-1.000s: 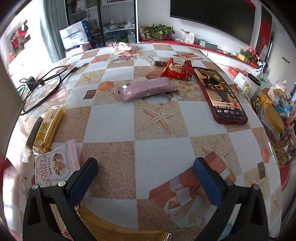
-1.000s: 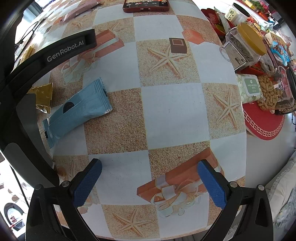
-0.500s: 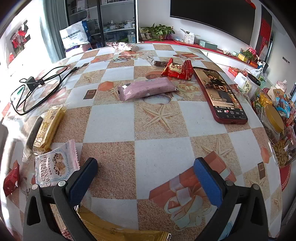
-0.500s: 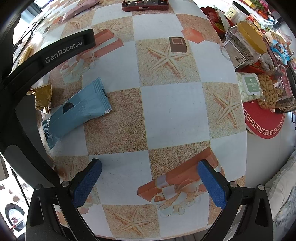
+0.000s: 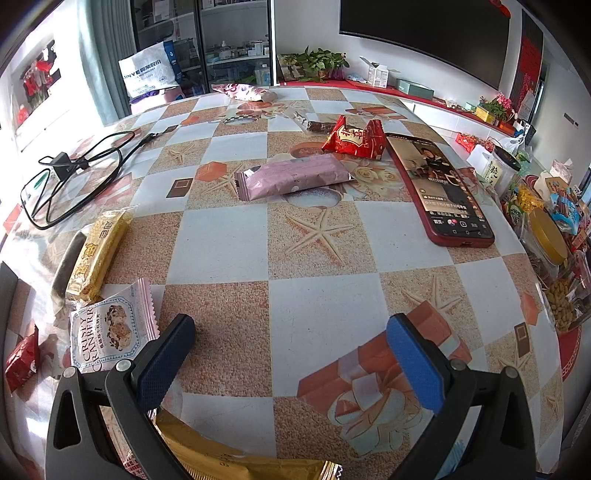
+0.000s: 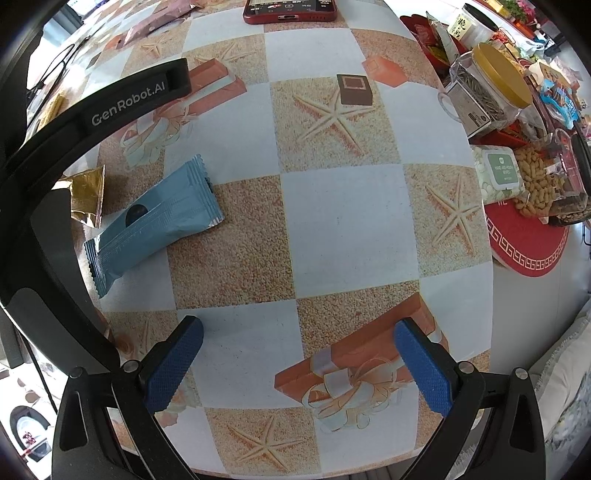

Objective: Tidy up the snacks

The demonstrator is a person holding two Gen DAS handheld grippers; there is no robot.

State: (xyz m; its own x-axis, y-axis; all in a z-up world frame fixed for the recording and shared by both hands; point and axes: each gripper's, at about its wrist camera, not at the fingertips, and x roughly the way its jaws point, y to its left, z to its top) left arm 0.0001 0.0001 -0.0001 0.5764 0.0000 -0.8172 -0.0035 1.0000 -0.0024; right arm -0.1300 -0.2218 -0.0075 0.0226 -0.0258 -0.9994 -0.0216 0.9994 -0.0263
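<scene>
gold wrapper (image 5: 236, 465) cut off, phone (image 6: 290, 11) cropped

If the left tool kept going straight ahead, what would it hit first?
Bare tablecloth lies ahead of the open left tool; the pink wafer pack looks like the first object, though depth is unclear.

The surface (image 5: 317, 306) wears a glossy, smooth plastic cover. The pink snack wrapper (image 5: 293, 176) and gold wrapper (image 6: 86, 194) look like shiny foil; the blue wrapper (image 6: 155, 221) is matt. Textured blue pads (image 6: 173, 365) line the jaws.
</scene>
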